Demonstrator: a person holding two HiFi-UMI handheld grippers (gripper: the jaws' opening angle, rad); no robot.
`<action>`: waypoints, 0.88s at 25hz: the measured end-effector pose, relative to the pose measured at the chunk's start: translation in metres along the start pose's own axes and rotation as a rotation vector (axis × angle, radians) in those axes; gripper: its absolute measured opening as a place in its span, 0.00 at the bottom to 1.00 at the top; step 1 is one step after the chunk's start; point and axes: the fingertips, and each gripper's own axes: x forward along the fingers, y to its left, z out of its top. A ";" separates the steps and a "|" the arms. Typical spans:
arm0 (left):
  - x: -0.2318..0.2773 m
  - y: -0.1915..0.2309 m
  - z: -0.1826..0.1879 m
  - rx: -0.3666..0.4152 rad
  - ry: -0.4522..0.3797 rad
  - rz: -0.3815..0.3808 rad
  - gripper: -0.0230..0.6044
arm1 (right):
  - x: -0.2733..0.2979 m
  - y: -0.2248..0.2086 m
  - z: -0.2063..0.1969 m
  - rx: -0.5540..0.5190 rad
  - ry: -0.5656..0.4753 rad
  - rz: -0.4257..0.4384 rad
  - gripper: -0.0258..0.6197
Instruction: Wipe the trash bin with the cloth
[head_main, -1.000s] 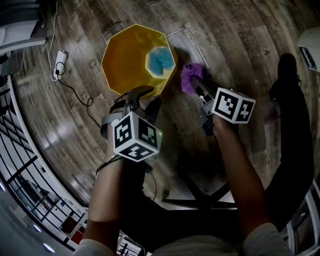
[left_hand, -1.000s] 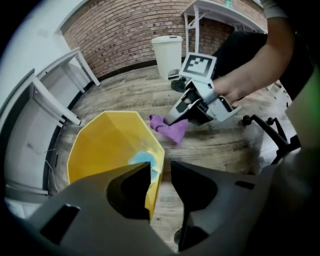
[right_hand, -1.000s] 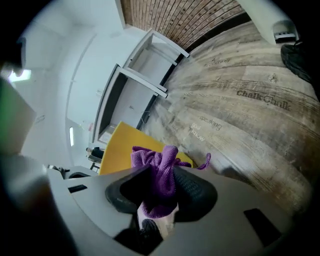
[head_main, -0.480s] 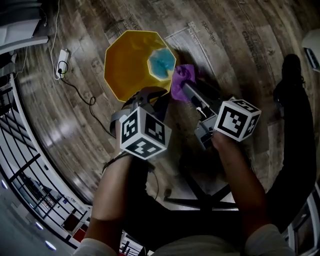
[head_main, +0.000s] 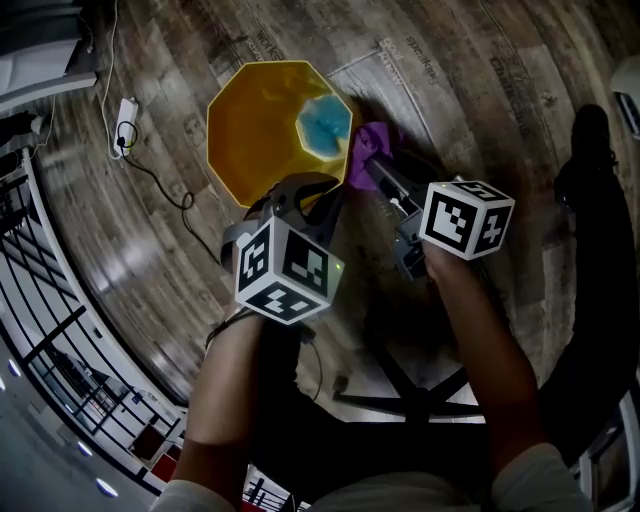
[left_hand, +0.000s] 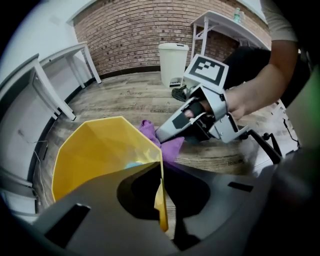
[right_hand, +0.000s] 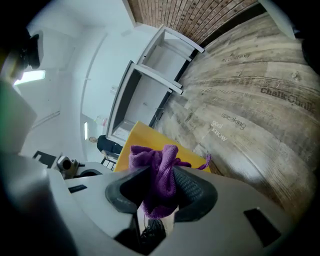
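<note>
Bracing the yellow bin (head_main: 250, 130) on the floor (head_main: 470, 90), the left gripper (head_main: 298, 192) pinches its rim tight, while the right gripper (right_hand: 159, 189), clamped on the purple cloth (head_main: 365, 145) at the outer wall, should next press and rub.

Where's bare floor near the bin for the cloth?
Bare floor lies beyond the bin toward the black shoe. Left of it a power strip and cable intrude; its near side is crowded by left gripper, right gripper and cloth.
</note>
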 end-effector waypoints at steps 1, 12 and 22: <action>0.000 0.000 0.000 0.000 -0.001 0.000 0.06 | 0.003 -0.006 -0.001 -0.009 0.009 -0.015 0.26; -0.001 0.000 0.001 -0.016 -0.020 -0.010 0.06 | 0.033 -0.061 -0.022 -0.031 0.077 -0.139 0.26; -0.002 0.000 0.003 -0.033 -0.040 -0.012 0.06 | 0.074 -0.134 -0.041 -0.081 0.205 -0.315 0.26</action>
